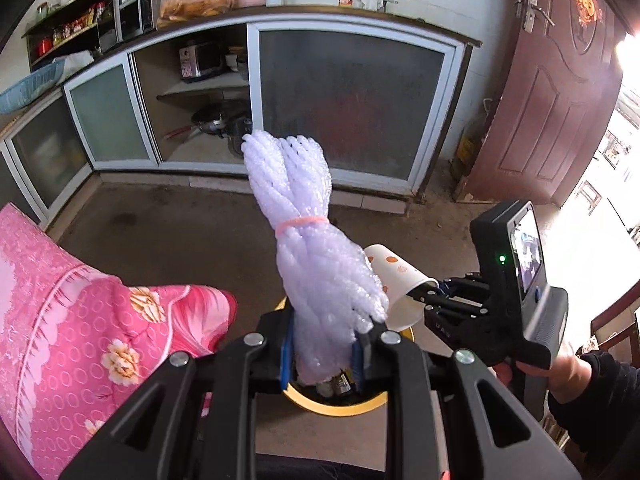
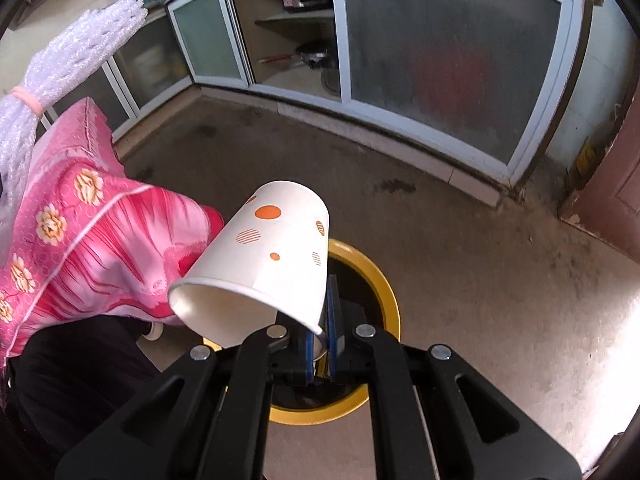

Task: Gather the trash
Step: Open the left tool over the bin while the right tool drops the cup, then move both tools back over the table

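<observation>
left gripper (image 1: 322,354) points steeply down, jaws narrowed onto the lower end of a white foam-net bundle tied with a pink rubber band (image 1: 308,240), which stands up above the round yellow-rimmed black trash bin (image 1: 340,408). right gripper (image 2: 320,344) also angled down, jaws closed flat on the rim of a white paper cup with orange dots (image 2: 264,264), tipped sideways over the bin. only the left view shows the person's hand (image 1: 556,368) on the right gripper's handle; only the right view shows the bin's far rim on the concrete floor (image 2: 480,280).
</observation>
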